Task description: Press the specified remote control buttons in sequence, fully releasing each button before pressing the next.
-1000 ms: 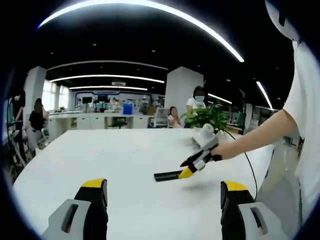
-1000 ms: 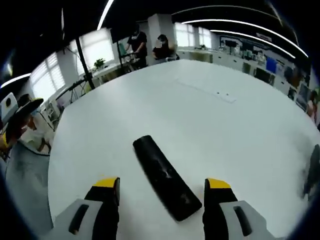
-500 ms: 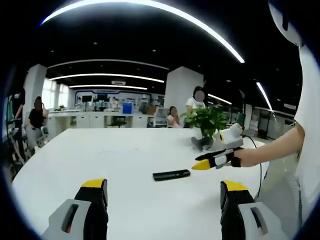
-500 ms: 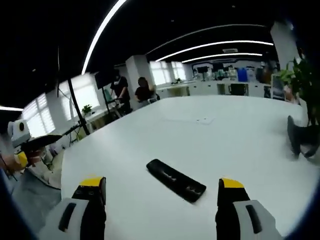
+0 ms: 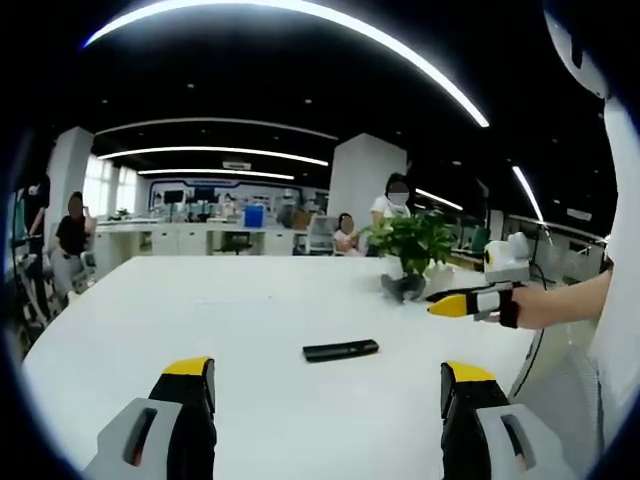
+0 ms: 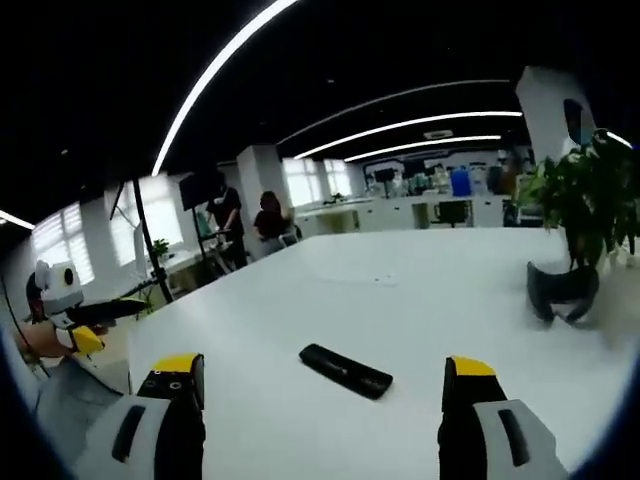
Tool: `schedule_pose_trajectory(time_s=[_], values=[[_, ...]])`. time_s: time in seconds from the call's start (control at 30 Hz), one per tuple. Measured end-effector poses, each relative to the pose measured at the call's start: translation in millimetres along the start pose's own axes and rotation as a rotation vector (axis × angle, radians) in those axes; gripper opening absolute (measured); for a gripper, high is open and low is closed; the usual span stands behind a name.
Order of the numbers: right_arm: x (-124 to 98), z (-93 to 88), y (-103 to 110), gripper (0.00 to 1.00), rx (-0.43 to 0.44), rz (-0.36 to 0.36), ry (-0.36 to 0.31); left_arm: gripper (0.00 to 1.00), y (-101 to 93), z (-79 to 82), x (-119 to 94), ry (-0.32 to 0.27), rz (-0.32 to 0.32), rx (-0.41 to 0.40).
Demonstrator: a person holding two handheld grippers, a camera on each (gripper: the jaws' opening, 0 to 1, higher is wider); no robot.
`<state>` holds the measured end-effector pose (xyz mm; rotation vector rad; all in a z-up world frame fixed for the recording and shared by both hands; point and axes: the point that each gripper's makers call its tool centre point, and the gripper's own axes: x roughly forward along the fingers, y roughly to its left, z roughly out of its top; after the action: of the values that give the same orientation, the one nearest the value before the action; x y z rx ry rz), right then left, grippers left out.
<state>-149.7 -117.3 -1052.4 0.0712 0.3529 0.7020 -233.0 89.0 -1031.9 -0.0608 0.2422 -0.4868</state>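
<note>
Your left gripper (image 5: 325,385) has its yellow-tipped jaws spread wide with nothing between them, and your right gripper (image 6: 318,385) is the same. The slim black remote control (image 5: 341,350) lies flat on the white table (image 5: 200,320), ahead of both jaw pairs and apart from them. Beyond the remote stands a green potted plant (image 5: 413,243), with a dark curved object (image 6: 560,290) just beside it. Nothing stands between either gripper and the remote.
</note>
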Motion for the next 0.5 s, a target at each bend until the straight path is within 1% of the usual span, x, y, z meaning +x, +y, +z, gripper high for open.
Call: schedule_pose_trajectory(time_s=[0.13,0.27,0.37,0.5], values=[[-16,-1.5,5,0.99,-0.022,-0.021,0.003,0.97,-3.3,1.5,0,-0.002,-0.007,0.005],[-31,-1.4,8,0.99,-0.023,-0.047,-0.007,0.97,-6.3,2.9,-1,-0.004,-0.01,0.011],[-46,-1.5,11,0.99,-0.019,-0.075,-0.018,0.97,-9.1,3.8,-3,-0.008,-0.011,0.011],[-64,-5.2,8,0.99,-0.019,-0.124,-0.028,0.97,-12.9,3.3,-5,-0.005,-0.013,0.015]])
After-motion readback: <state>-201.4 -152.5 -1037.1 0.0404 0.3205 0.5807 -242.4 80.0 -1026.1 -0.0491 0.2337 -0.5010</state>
